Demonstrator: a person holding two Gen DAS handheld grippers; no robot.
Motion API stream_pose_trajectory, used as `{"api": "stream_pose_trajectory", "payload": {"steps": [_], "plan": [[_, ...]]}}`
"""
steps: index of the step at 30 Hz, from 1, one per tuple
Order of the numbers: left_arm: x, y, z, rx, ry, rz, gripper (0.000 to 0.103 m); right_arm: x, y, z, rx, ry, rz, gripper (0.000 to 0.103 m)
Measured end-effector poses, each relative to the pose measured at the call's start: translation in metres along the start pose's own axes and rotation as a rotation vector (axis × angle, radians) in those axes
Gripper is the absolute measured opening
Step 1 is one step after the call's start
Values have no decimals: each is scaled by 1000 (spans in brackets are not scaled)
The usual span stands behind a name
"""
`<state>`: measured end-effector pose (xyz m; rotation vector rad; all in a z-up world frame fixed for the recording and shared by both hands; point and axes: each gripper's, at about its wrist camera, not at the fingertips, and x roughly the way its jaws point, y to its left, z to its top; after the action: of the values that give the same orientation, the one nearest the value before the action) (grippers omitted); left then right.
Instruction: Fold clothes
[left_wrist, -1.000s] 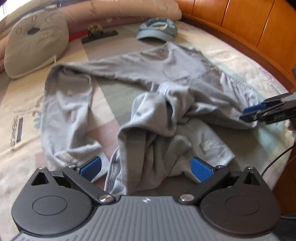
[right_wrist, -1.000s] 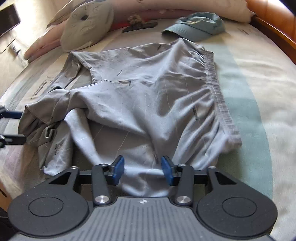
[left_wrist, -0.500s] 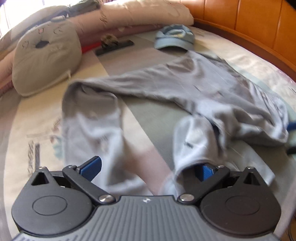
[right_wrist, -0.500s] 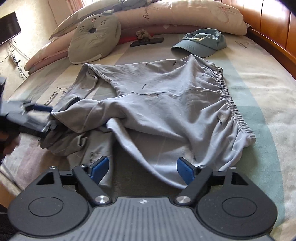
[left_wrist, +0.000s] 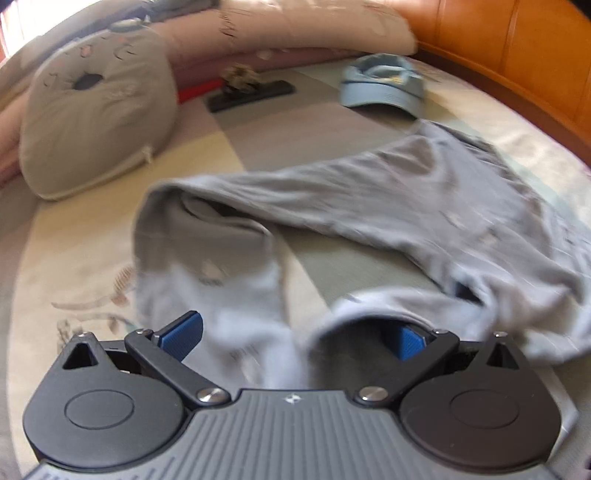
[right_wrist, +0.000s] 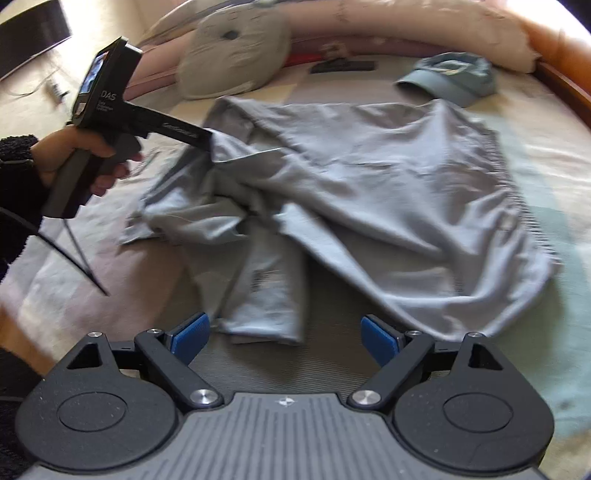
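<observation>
A grey long-sleeved top (left_wrist: 424, 206) lies rumpled on the bed (left_wrist: 74, 277). My left gripper (left_wrist: 293, 338) stands wide open. One sleeve runs down between its fingers, and a fold of cloth drapes over the right finger (left_wrist: 406, 341). In the right wrist view a hand (right_wrist: 74, 155) holds that gripper at the left, with its front hidden in raised cloth of the top (right_wrist: 388, 177). My right gripper (right_wrist: 284, 336) is near the bed's front, its jaws opening. A sleeve end (right_wrist: 266, 295) lies just ahead of them, and the pads touch nothing.
A grey cushion with a face (left_wrist: 99, 110) sits at the back left and a blue cap (left_wrist: 384, 88) at the back right. A flat black object (left_wrist: 251, 92) lies between them. Long pillows (left_wrist: 295, 33) and a wooden headboard (left_wrist: 517, 55) close off the far side.
My right gripper let go of the top's hem, opened wide and drew back. My left gripper moved sideways, staying open, and a fold of cloth now hangs over its right finger.
</observation>
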<state>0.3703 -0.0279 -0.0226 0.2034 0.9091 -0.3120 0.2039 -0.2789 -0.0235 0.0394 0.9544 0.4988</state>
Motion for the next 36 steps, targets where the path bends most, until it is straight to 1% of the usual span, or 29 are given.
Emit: {"api": "stream_pose_trajectory", "payload": {"steps": [3,6,10,13,17,19,21,23,26,28,31,32,34,36], "plan": [[-21,6,-23,-28,5,-27,102,16,-3,2,8,20,45,96],[-48,10,-46,-69,-1,-20,102,35,-9,10,32,39,90,96],[-77,11,-74,-134,4,71,102,50,-2,26,-33,52,132,96],[-92,14,-91,-202,17,137,102,48,10,37,-134,56,149,96],[-102,18,-109,-306,23,169,102,40,24,46,-253,52,184,96],[-104,16,-115,-329,25,188,102,36,28,49,-284,44,199,96],[-105,13,-119,-339,26,192,102,30,29,51,-297,25,196,96],[-105,9,-122,-344,28,187,102,28,28,54,-287,27,243,96],[-105,3,-126,-342,39,186,102,38,28,52,-237,89,327,96],[-107,-2,-129,-334,44,182,102,48,33,46,-242,140,348,96],[-112,-7,-134,-313,38,164,102,64,36,37,-218,196,346,96],[-113,-7,-135,-307,38,163,102,67,37,35,-209,195,345,96],[-116,-6,-140,-296,34,161,102,71,40,33,-223,160,326,94],[-121,-2,-146,-282,24,147,102,72,49,31,-283,127,254,80]]}}
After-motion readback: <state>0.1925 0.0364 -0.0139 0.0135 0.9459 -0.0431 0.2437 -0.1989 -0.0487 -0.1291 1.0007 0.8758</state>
